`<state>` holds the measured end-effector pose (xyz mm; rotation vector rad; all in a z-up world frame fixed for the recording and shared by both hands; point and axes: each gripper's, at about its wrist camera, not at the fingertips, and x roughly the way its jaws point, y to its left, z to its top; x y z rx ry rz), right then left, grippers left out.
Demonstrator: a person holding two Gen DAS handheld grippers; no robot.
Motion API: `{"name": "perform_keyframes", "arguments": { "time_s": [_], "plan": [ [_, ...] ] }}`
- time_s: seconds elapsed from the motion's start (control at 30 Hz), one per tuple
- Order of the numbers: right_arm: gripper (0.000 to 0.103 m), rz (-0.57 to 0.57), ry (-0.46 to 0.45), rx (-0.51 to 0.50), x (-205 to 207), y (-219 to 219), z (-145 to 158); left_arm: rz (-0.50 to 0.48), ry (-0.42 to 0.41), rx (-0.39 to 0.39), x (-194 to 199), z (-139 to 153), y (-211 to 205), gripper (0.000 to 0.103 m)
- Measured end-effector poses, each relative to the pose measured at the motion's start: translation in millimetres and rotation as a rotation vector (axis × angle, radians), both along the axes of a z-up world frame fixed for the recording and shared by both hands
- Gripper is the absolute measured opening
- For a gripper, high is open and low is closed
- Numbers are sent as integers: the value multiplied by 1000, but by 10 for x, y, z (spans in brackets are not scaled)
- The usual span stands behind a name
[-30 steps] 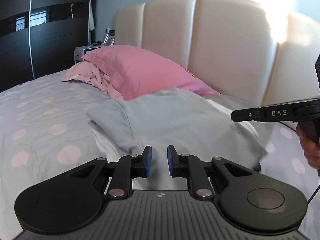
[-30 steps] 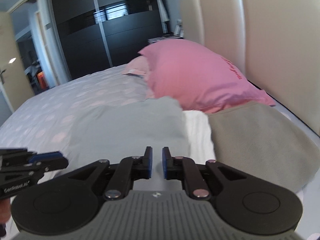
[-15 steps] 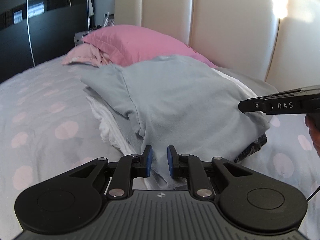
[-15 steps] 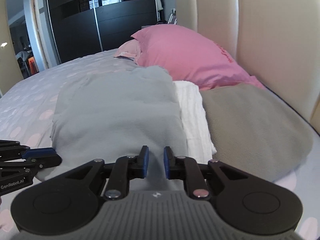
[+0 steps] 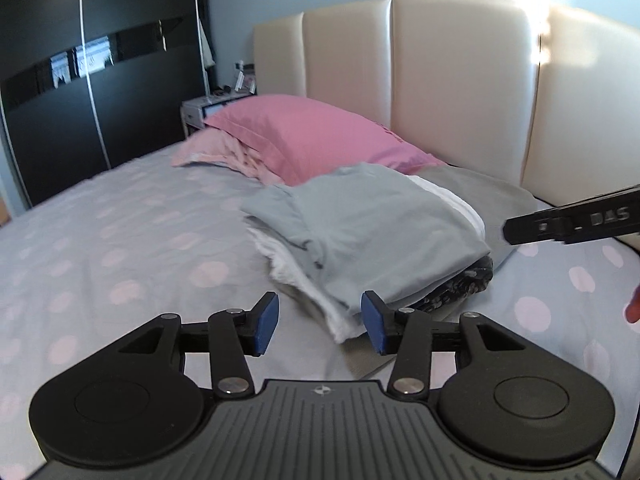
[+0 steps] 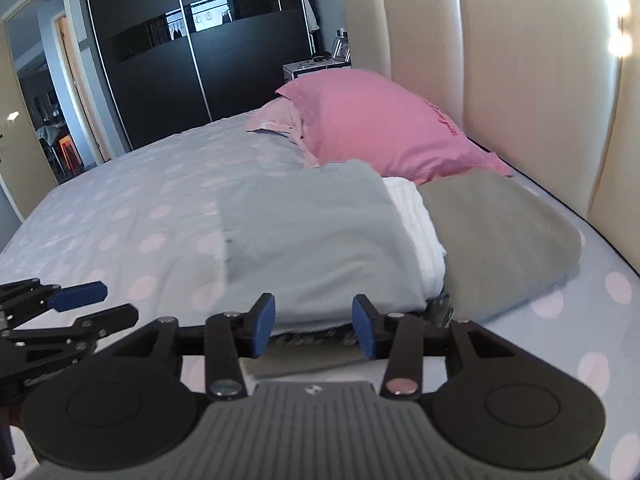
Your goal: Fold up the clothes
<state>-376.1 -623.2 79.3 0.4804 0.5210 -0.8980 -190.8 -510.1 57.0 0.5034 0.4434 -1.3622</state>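
A folded light grey-blue garment (image 5: 372, 224) (image 6: 316, 236) lies on top of a stack of folded clothes on the bed: a white piece (image 6: 420, 220) and a dark patterned piece (image 5: 460, 288) show under it. My left gripper (image 5: 320, 324) hangs in front of the stack's near left corner, jaws opening, nothing between the blue pads. My right gripper (image 6: 314, 328) is just short of the stack's near edge, jaws opening too, pads clear of the cloth. Each gripper shows at the edge of the other's view.
A grey-brown folded cloth (image 6: 492, 236) lies right of the stack, by the cream headboard (image 5: 440, 80). A pink pillow (image 5: 312, 136) sits behind. The polka-dot bedsheet (image 5: 120, 240) stretches left. A black wardrobe (image 6: 192, 48) and a nightstand (image 6: 316, 68) stand beyond.
Both grippers let go of the grey-blue garment, opened and drew back and up from the stack. The garment now rests flat on the pile.
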Motion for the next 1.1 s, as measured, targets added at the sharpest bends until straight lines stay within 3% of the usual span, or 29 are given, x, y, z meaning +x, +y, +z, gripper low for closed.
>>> {"name": "perform_keyframes", "arguments": {
  "time_s": [0.07,0.3,0.57,0.83,1.1],
  "plan": [
    [52,-6,-4,-6,-23,242,120,1,3,-11,-31,99,168,61],
    [61,-80,-9,-30,-88,1173,396,2,93,-29,-103,383,705,64],
    [67,-168,10,-104,-66,2022,426,41,102,-69,-131,540,1329,71],
    [69,-225,35,-178,-11,2554,148,100,85,-58,-86,391,1711,74],
    [69,-283,60,-149,35,2683,-224,132,118,6,-83,15,1831,74]
  ]
}}
